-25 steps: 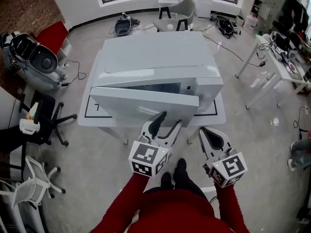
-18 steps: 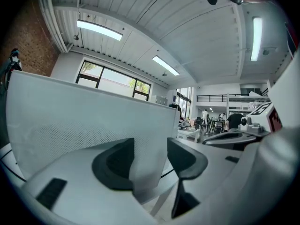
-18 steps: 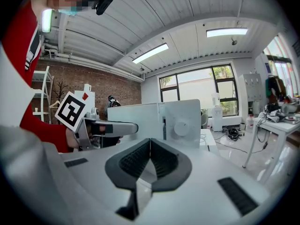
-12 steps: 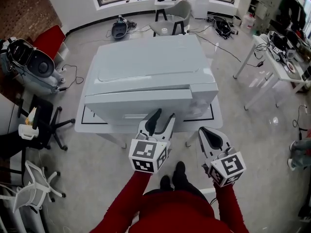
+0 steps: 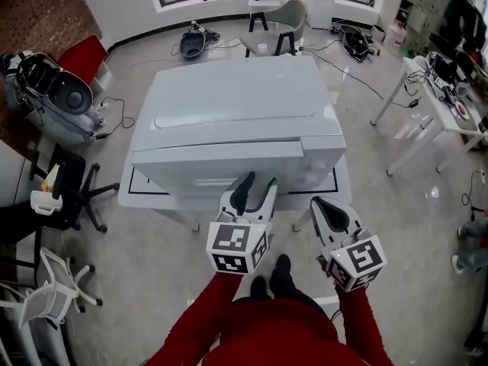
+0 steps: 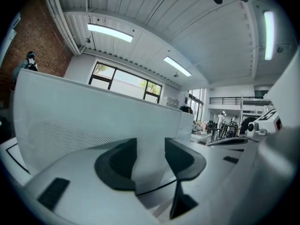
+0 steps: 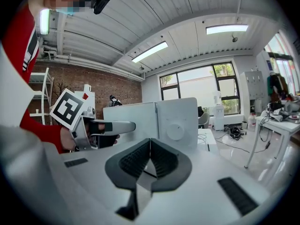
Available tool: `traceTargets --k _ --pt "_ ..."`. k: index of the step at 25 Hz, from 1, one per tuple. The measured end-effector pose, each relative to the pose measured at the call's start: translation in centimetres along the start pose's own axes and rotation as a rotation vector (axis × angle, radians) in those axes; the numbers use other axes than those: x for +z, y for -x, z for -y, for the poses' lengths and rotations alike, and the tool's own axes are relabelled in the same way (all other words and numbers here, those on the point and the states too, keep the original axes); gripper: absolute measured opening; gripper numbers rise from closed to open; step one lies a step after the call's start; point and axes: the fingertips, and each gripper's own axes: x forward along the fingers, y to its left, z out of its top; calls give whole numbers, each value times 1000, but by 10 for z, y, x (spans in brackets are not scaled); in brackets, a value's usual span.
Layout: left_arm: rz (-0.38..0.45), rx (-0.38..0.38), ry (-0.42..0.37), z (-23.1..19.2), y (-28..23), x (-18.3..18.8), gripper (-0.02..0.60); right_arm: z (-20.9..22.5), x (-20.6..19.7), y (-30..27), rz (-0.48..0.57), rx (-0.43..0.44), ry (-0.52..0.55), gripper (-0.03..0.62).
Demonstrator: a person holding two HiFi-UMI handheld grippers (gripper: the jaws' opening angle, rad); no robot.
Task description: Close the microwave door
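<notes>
Microwave [image 5: 236, 113] fills most of the bench [image 5: 341, 183]. Its door [image 5: 221, 170] lies flush along the front edge, so it looks closed. Left gripper [image 5: 258, 181] is at the door's right part, contact unclear. Its jaws are apart and have just been narrowing, with nothing between them. Right gripper [image 5: 324, 204] waits off the front-right corner, jaws pressed together, empty. There is open floor behind to withdraw into.

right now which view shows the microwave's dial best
The right gripper view: the dial faces the camera. The head view looks down on the microwave, dial hard to make out. The left gripper view shows mostly the door, no dial.
</notes>
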Motion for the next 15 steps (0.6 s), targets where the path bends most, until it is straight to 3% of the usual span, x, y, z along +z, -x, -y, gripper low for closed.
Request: traceTargets --k 15 --pt "13 39 -4 -3 -7 3 189 5 -3 -7 -10 27 -14 14"
